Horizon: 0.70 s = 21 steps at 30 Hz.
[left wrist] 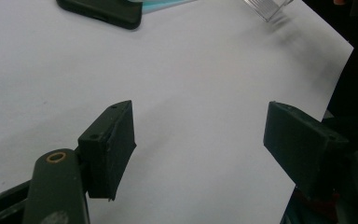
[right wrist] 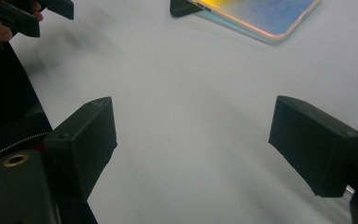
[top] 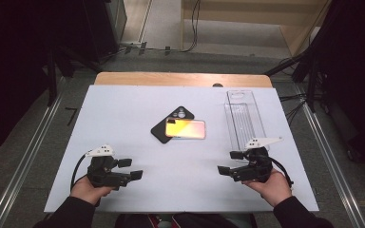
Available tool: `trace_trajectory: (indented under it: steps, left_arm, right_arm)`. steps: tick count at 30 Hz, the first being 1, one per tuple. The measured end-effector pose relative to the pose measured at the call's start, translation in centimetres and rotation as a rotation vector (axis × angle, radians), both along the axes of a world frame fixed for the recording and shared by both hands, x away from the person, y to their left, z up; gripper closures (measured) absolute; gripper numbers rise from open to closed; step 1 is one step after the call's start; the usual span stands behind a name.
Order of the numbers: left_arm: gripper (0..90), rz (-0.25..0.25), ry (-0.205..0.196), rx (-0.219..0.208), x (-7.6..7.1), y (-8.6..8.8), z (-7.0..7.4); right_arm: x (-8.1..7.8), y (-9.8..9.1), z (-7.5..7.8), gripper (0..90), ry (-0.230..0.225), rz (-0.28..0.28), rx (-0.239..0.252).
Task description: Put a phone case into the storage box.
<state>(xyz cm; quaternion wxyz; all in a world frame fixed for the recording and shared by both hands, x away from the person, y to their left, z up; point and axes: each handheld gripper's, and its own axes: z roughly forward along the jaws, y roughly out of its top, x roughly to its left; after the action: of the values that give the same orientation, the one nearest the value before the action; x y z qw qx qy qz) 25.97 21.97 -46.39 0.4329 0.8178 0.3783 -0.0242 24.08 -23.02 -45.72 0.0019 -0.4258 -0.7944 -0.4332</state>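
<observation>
A phone (top: 185, 128) with a glowing orange-to-blue screen lies flat near the middle of the white table, partly over a black phone case (top: 171, 122) whose camera cutouts face up. A clear plastic box (top: 244, 118) lies at the right. My left gripper (top: 130, 168) is held near the front left edge, open, jaws wide apart over bare table (left wrist: 200, 135). My right gripper (top: 230, 162) is held at the front right, just below the clear box, open with nothing between its jaws (right wrist: 193, 140). The phone's edge (right wrist: 261, 18) and the case's corner (right wrist: 182, 8) lie ahead in the right gripper view.
The white sheet (top: 123, 114) covers a wooden table whose far edge (top: 180, 79) shows. Metal rails run along the floor on both sides. Cables lie on the floor beyond the table. The case (left wrist: 103, 10) and the clear box's corner (left wrist: 268, 7) show at the top of the left gripper view.
</observation>
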Motion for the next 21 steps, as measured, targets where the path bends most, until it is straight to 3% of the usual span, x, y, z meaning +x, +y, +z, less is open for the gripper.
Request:
trace_trajectory:
  steps: [5,14,21]
  left_arm:
    - [25.1,0.002,-0.003,0.002,0.0,0.0,0.0]
    - [25.1,0.002,-0.01,0.016,0.0,0.0,0.1]
    - [25.1,0.0,-0.01,0.016,0.0,0.0,0.1]
  right_arm:
    - [0.6,1.0,0.3,13.0,-0.007,0.004,-0.013]
    - [2.2,2.8,1.0,13.0,-0.011,-0.043,-0.038]
    - [3.3,3.7,1.4,13.0,-0.014,-0.052,-0.02]
